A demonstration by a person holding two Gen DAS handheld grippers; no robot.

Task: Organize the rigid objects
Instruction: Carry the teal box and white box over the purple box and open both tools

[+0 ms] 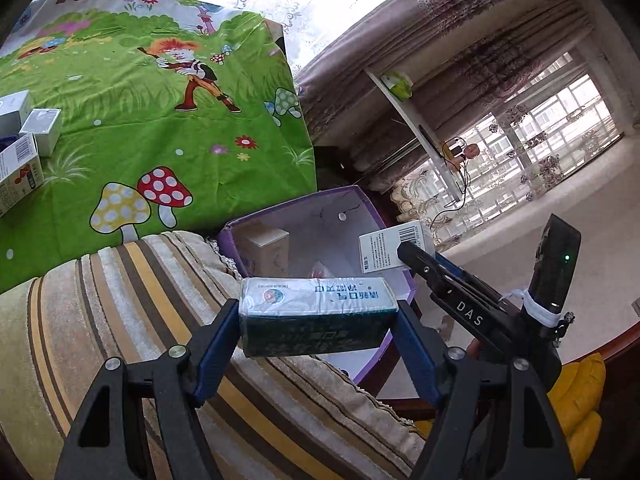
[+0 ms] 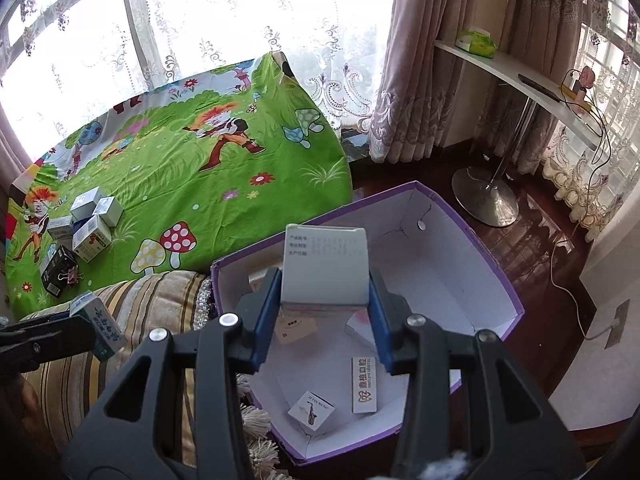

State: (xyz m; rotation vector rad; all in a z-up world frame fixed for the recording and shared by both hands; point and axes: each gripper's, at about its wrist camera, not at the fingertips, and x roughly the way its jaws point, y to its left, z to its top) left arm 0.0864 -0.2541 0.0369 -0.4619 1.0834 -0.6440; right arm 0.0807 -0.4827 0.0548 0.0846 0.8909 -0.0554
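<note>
My left gripper (image 1: 318,320) is shut on a green and white box (image 1: 316,312) held crosswise, above a striped cushion just short of the purple bin (image 1: 372,208). In the right wrist view that same box (image 2: 98,326) shows at the left edge. My right gripper (image 2: 324,300) is shut on a white box (image 2: 324,268) and hangs over the open purple bin (image 2: 472,240); the same white box (image 1: 390,248) appears in the left wrist view. Several small boxes (image 2: 360,384) lie on the bin's white floor. A cluster of boxes (image 2: 86,224) remains on the green cartoon cloth.
The striped cushion (image 1: 120,320) borders the bin on its left. The green cloth (image 2: 208,172) covers a raised surface by the lace-curtained window. A white shelf on a metal stand (image 2: 488,200) with cables stands beyond the bin on dark wood floor.
</note>
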